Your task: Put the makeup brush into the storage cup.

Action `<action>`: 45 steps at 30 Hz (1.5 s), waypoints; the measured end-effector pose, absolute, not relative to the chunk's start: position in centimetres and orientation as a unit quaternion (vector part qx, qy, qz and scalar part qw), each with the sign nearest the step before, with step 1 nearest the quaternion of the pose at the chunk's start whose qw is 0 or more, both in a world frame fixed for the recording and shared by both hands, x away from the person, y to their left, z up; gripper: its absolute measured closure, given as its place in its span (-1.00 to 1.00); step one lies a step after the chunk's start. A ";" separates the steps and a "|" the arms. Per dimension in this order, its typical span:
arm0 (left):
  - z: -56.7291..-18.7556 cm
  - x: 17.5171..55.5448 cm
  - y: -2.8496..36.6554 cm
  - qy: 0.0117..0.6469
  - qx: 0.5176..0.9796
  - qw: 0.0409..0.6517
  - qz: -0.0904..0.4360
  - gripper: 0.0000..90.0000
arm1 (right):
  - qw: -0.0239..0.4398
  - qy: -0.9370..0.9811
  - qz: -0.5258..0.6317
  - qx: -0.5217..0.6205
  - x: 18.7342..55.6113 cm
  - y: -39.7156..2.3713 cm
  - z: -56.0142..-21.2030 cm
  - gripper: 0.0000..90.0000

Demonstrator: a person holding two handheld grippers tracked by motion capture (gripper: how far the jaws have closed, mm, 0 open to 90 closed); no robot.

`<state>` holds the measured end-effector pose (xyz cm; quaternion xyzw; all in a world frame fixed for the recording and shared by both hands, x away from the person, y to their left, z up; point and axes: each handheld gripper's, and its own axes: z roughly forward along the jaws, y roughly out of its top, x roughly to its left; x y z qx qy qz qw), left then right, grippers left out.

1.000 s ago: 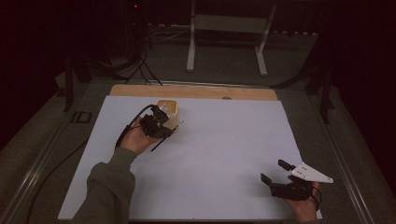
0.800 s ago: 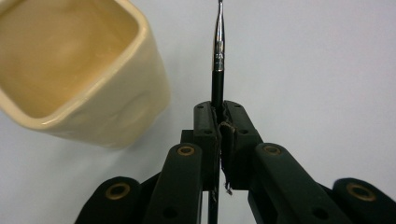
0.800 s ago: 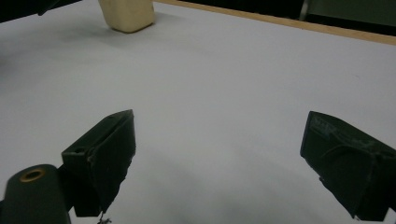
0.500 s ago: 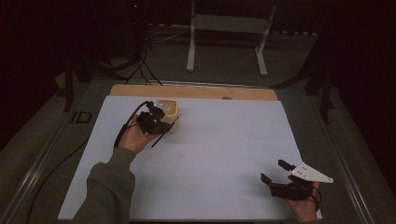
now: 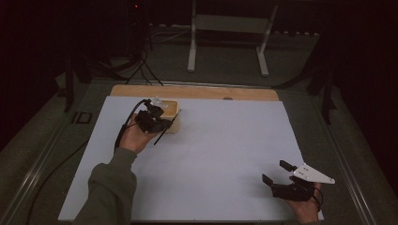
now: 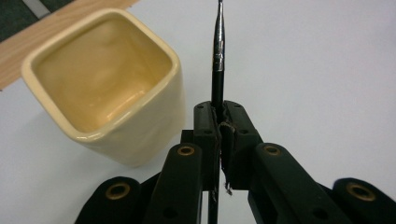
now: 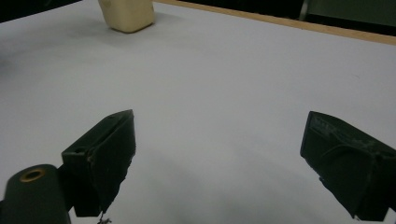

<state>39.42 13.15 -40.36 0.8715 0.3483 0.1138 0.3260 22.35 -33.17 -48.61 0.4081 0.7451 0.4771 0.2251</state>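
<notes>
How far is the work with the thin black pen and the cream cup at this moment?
Done: the left gripper is shut on the thin black pen, lifted off the white sheet. In hand: the pen is held beside the cream cup, its tip outside the rim. Left: the cup looks empty, so the pen probably has to go in. The right gripper is open, holding nothing, near the sheet's near right corner.

Cream cup [image 5: 171, 116] near far-left edge, white mat [image 5: 220, 154] otherwise open
</notes>
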 end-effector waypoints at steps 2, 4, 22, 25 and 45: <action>-40.3 39.4 13.2 0.350 0.869 0.330 0.118 0.92 | 0.225 0.745 0.477 0.408 22.3 -33.2 -48.6 -0.77; -40.2 39.4 13.3 0.352 0.866 0.335 0.120 0.92 | 0.225 0.745 0.477 0.408 22.4 -33.2 -48.6 -0.77; -40.0 39.4 13.6 0.362 0.846 0.368 0.135 0.92 | 0.225 0.745 0.477 0.409 22.4 -33.2 -48.6 -0.77; -39.9 39.4 13.6 0.366 0.839 0.378 0.140 0.92 | 0.225 0.745 0.477 0.409 22.4 -33.2 -48.6 -0.77; -39.4 39.3 14.1 0.379 0.812 0.407 0.178 0.92 | 0.226 0.744 0.478 0.409 22.3 -33.2 -48.6 -0.77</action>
